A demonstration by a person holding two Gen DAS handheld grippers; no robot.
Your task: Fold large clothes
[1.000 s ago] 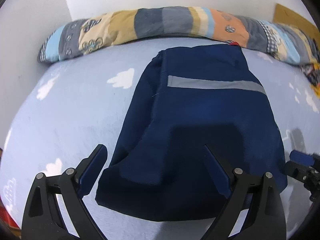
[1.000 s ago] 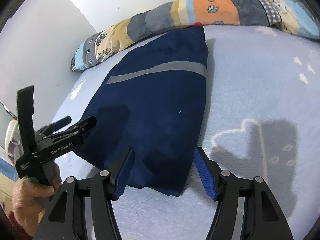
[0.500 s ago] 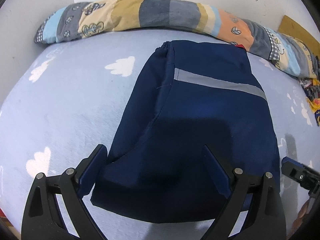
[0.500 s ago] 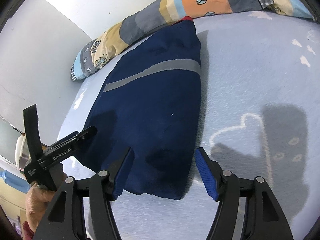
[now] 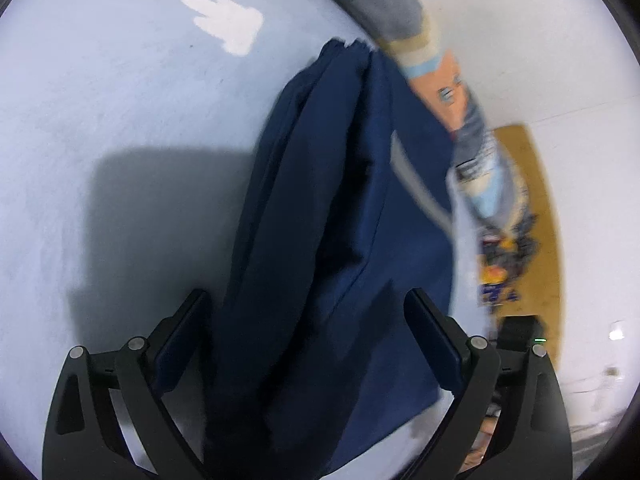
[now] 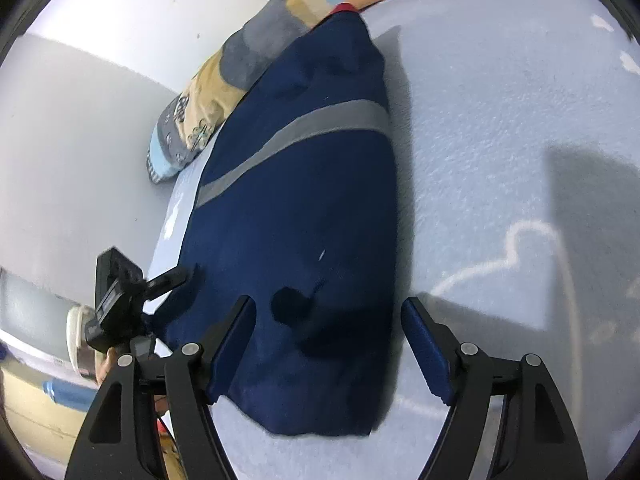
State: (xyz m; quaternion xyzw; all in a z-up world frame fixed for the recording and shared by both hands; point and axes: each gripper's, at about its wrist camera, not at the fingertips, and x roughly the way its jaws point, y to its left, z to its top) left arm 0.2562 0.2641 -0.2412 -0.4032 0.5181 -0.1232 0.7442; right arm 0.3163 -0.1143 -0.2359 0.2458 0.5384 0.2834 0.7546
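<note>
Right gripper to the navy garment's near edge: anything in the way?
Nothing visible. The right gripper is open, its fingers straddling the near end of the navy garment, which lies flat on the light blue sheet; no other object between them.

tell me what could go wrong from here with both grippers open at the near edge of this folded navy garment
1. The navy garment is several layers thick; the right gripper might catch only the top one, so the fold could come apart.
2. The far end touches the patchwork pillow, which might snag or drag.
3. The left gripper view is blurred, so it could close off target.
</note>
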